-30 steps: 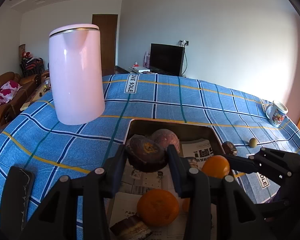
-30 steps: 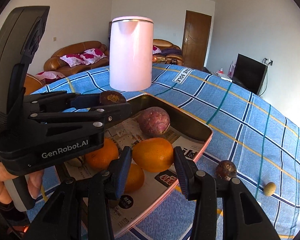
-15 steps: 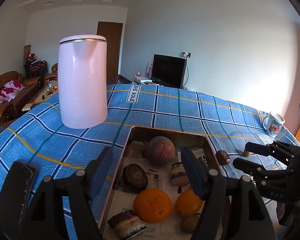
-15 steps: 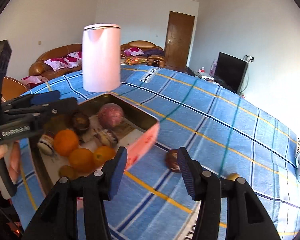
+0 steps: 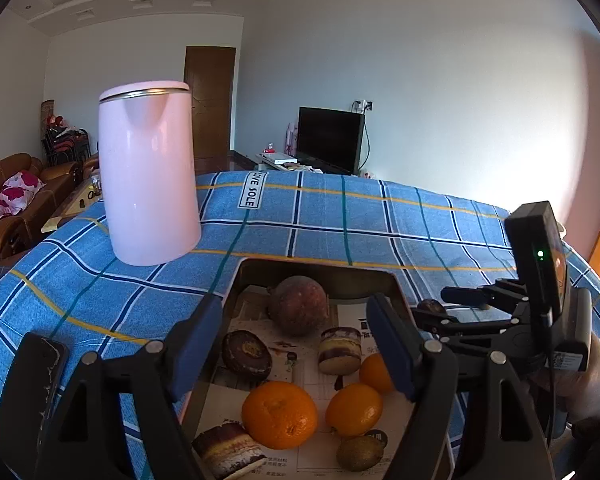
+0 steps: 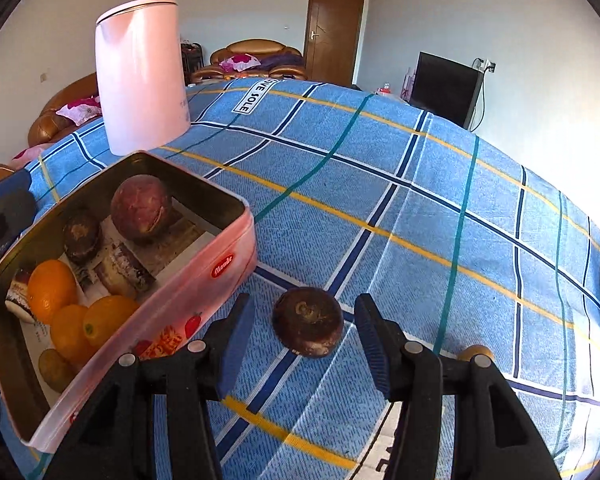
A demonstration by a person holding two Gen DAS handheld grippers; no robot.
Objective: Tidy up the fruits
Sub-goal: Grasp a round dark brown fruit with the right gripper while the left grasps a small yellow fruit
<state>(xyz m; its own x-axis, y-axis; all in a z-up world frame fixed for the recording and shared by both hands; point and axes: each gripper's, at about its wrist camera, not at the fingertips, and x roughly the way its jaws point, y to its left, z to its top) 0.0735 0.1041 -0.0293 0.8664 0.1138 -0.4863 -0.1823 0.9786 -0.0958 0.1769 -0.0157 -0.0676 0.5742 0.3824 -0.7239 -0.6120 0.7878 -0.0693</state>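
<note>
Lying between right tongs, dark fruit, seemingly untouched

Blue checked tablecloth, pink kettle, oranges

Left gripper jaws just opened, dark fruit dropped into tin. Right gripper left tin, jaws opened, straddles brown fruit on cloth.

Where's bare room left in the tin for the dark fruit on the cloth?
The tin is free along its far wall right of the big reddish fruit, and in its near left corner beside the chocolate piece. The oranges crowd the near right. The dark fruit lies between the open right gripper jaws.
</note>
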